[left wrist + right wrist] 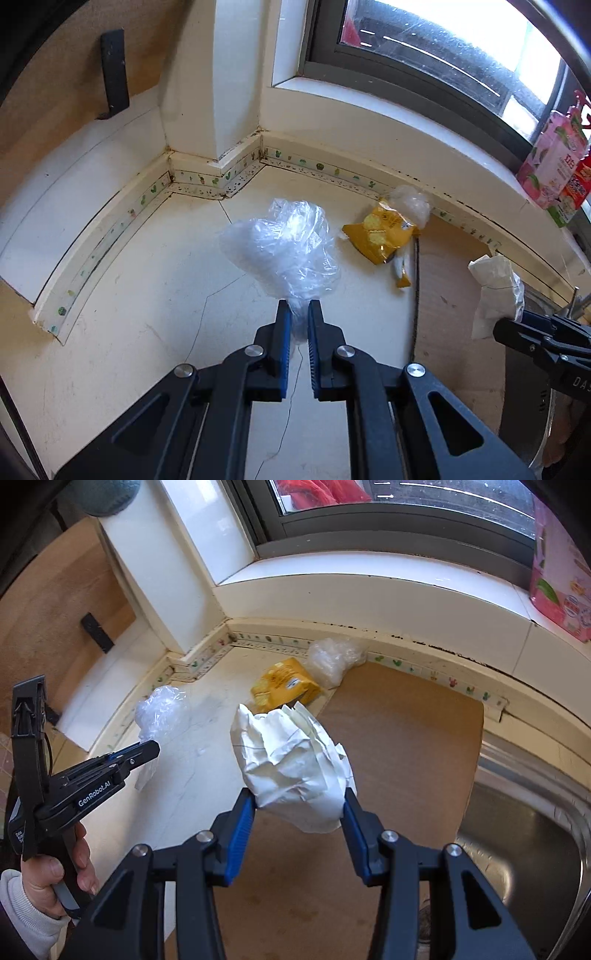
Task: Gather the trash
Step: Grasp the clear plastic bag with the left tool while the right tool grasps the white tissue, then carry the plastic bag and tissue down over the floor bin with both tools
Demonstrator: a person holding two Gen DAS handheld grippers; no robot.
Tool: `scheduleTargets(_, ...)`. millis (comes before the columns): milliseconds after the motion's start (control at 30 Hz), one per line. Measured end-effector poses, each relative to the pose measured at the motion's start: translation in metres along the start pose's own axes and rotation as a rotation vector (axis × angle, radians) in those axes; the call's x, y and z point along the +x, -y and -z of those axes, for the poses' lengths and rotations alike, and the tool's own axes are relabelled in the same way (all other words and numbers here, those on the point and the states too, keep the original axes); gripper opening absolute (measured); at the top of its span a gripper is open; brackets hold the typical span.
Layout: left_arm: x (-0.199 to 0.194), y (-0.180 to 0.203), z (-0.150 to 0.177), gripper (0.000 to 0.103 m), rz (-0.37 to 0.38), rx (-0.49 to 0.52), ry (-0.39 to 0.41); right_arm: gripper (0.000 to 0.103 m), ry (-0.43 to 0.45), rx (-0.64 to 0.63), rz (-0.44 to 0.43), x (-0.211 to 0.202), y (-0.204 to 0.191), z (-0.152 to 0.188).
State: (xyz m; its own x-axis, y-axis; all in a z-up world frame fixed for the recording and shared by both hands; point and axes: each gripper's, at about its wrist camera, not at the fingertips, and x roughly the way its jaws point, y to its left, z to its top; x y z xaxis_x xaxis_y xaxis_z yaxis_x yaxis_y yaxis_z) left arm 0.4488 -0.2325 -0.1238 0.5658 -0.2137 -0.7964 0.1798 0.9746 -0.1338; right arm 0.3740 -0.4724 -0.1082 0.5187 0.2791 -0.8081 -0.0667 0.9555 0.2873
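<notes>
Two grippers, each with trash lifted off the bench (122, 295). Left gripper (295, 306) pinched almost fully together on the neck of a crumpled clear plastic bag (280, 247), held clear of the pale surface. Right gripper (299, 801) about half open, blue pads pressed on either side of a crumpled white paper wad (291, 760), held over a brown board (399, 731).

Four pieces of trash counted: two in the grippers, two lying on the bench near the back wall. The pair left there: one yellow snack wrapper (380, 236) and one second clear plastic lump (410, 203), touching each other just below the window sill. One strip of cactus-patterned tape (317, 166) along the wall's foot. One pink carton (550, 162) on the sill.

Only in the right wrist view: a steel sink (524, 834) at the right beside the board, and a hand (48, 882) in a light sleeve gripping the left gripper's handle. Only in the left wrist view: thin cracks across the bench surface and a green-and-red pack beside the pink carton. Seen in both: a black bracket (114, 74) on the wooden panel at left.
</notes>
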Motion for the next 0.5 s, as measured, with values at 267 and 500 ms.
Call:
scheduleTargets(267, -0.099, 0.000, 0.040, 0.006, 0.056, 0.056, 0.010, 0.046, 0.034, 0.019, -0.031, -0.064, -0.036, 0.045)
scheduleTargets(500, -0.180, -0.015, 0.090, 0.006, 0.123, 0.073, 0.004, 0.046, 0.089, 0.015, -0.010, -0.125, -0.085, 0.095)
